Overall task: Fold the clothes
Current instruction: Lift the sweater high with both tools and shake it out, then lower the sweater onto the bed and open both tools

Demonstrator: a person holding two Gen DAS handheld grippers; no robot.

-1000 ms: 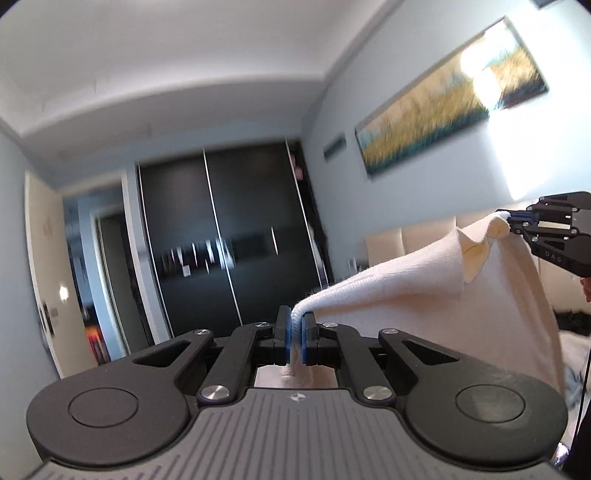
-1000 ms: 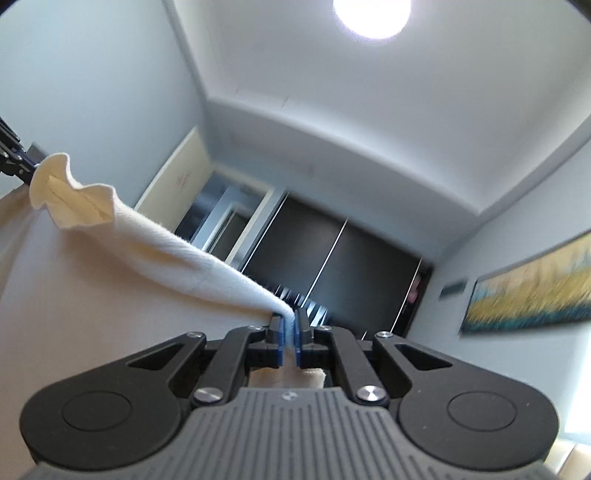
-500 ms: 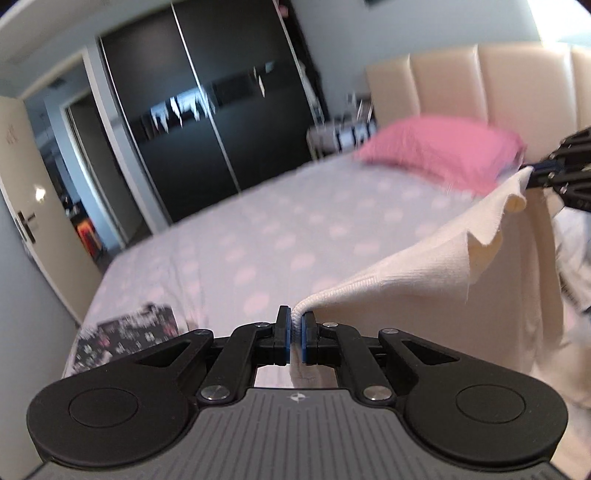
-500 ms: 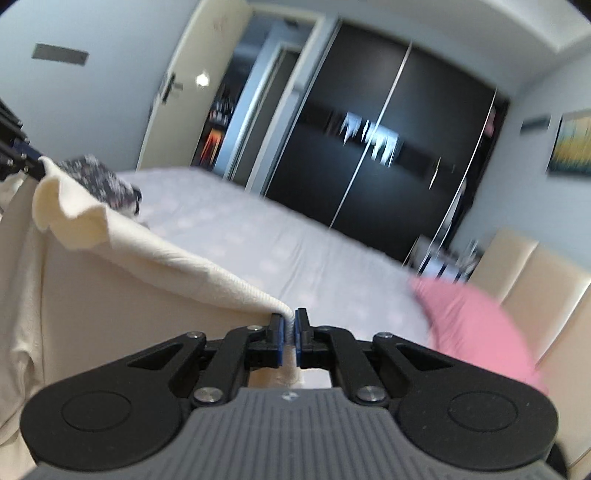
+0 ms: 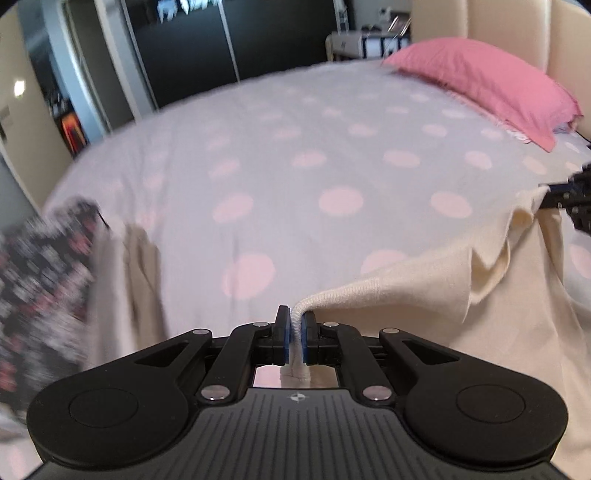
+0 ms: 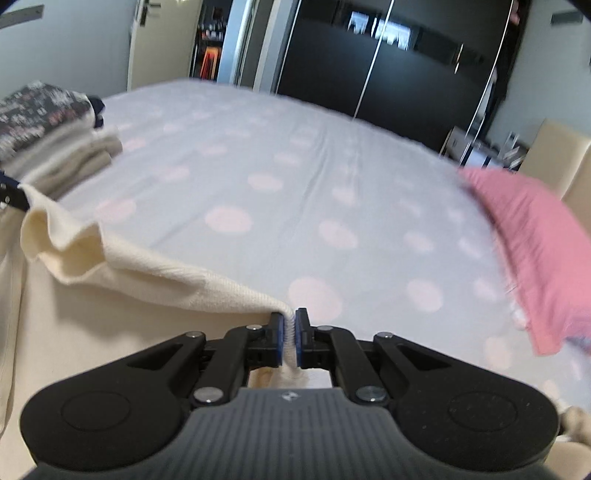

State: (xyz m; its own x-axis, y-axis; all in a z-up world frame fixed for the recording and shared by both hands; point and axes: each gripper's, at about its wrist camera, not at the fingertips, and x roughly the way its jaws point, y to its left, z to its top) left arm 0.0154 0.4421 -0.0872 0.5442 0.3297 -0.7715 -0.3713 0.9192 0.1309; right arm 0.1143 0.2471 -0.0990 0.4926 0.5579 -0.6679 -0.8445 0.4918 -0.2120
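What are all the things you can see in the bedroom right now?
Cream knitted garment: one, cream, stretched between both grippers above the bed.
Polka-dot bed sheet: one, pale lilac with pink dots, covering the bed.
Pink pillow: one, pink, at the headboard.
Padded headboard: one, cream, behind the pillow.
Pile of folded clothes: one, dark patterned on top and cream below, far left on the bed.
Sliding wardrobe: one, black, far wall.
Left gripper: black, blue fingers shut on the garment.
Right gripper: black, shut on the garment.

A big bed (image 5: 295, 155) with pink dots lies ahead. A pink pillow (image 5: 491, 77) sits at its right. Black closet doors (image 6: 399, 55) stand behind.
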